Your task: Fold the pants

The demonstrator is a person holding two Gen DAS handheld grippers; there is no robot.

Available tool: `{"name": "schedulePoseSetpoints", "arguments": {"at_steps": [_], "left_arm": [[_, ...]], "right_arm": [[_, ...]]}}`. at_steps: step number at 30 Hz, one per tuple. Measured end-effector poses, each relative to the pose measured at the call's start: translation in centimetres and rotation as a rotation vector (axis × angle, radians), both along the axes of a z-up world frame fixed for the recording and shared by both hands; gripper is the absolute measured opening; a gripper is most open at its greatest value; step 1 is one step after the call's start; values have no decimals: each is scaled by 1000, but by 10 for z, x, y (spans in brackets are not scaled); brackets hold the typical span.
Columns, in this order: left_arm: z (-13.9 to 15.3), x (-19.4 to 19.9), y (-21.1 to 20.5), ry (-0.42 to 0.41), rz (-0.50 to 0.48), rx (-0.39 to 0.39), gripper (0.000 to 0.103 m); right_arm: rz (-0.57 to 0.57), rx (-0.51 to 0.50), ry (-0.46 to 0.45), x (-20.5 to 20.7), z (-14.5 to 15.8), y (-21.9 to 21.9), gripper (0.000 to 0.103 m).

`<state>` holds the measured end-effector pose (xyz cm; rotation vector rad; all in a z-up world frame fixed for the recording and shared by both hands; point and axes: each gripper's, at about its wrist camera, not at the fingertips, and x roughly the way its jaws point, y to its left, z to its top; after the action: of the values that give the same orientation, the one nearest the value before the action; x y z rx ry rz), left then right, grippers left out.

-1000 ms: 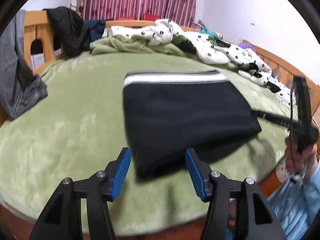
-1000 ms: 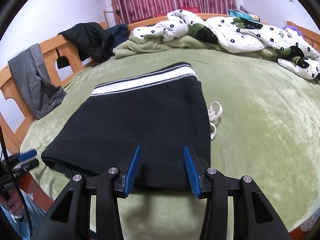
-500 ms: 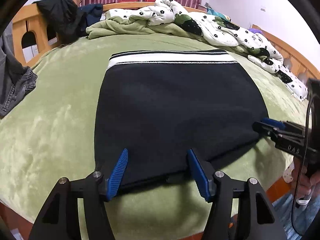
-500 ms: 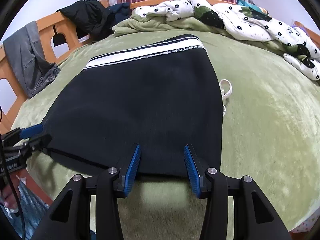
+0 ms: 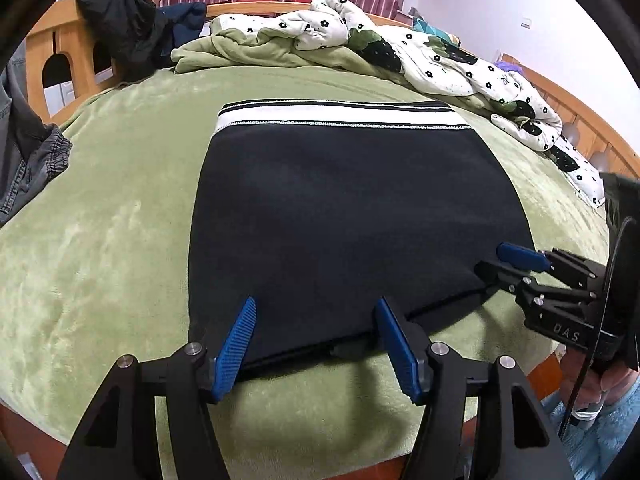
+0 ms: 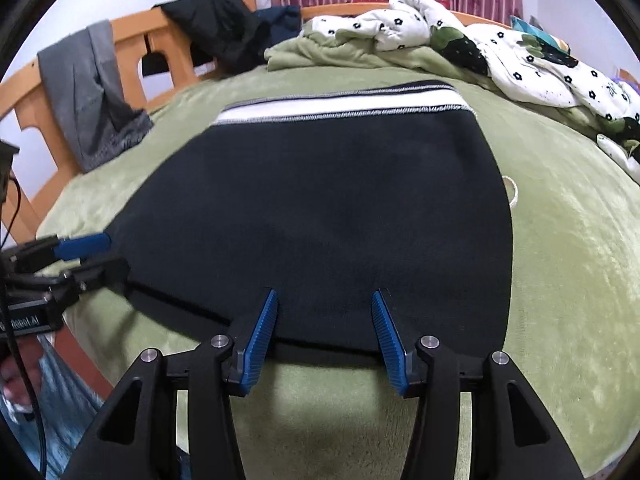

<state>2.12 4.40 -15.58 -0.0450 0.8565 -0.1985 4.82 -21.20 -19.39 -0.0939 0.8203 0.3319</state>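
Two grippers are seen at the near edge of the folded black pants (image 5: 352,216), which lie flat on the green blanket (image 5: 100,248) of the bed. Whether any pad touches the cloth cannot be told, since the hem is partly hidden behind the blue pads. Compared with half a second ago, both grippers have been brought slightly closer to the hem, while the pants have stayed in place. The left gripper (image 5: 316,340) is held with its fingers wide apart, straddling the near hem with nothing clamped. The right gripper (image 6: 324,332) is likewise spread open over the hem. A white drawstring (image 6: 513,192) is mostly covered by the pants' right edge. Farther off, the white-striped waistband (image 5: 340,118) is seen, then a rumpled floral quilt (image 5: 440,64) and a dark jacket (image 5: 120,28) on the wooden bed frame (image 6: 160,52).
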Motion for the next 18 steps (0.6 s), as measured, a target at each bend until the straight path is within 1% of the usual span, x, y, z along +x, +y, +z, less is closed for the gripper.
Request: {"name": "schedulePoseSetpoints", "arguments": {"at_steps": [2, 4, 7, 9, 11, 12, 14, 16, 18], "left_arm": [[3, 0, 3, 5, 10, -20, 61], [9, -3, 7, 11, 25, -42, 61], [21, -10, 11, 21, 33, -75, 61], [33, -19, 14, 7, 32, -92, 61], [45, -28, 14, -11, 38, -84, 61], [52, -34, 14, -22, 48, -73, 64], [64, -43, 15, -37, 64, -57, 66], [76, -52, 18, -51, 80, -53, 73], [87, -60, 21, -59, 106, -48, 76]], "right_arm": [[10, 2, 17, -1, 4, -4, 49], [-12, 22, 21, -6, 14, -13, 49], [-91, 80, 0, -16, 29, -31, 49], [-168, 94, -20, -26, 42, -42, 49], [-208, 82, -34, -31, 53, -46, 50], [-226, 77, -44, -37, 62, -48, 50], [-243, 79, -57, -45, 77, -48, 54], [-249, 71, -64, -51, 89, -47, 59], [-257, 50, -78, -64, 101, -44, 60]]}}
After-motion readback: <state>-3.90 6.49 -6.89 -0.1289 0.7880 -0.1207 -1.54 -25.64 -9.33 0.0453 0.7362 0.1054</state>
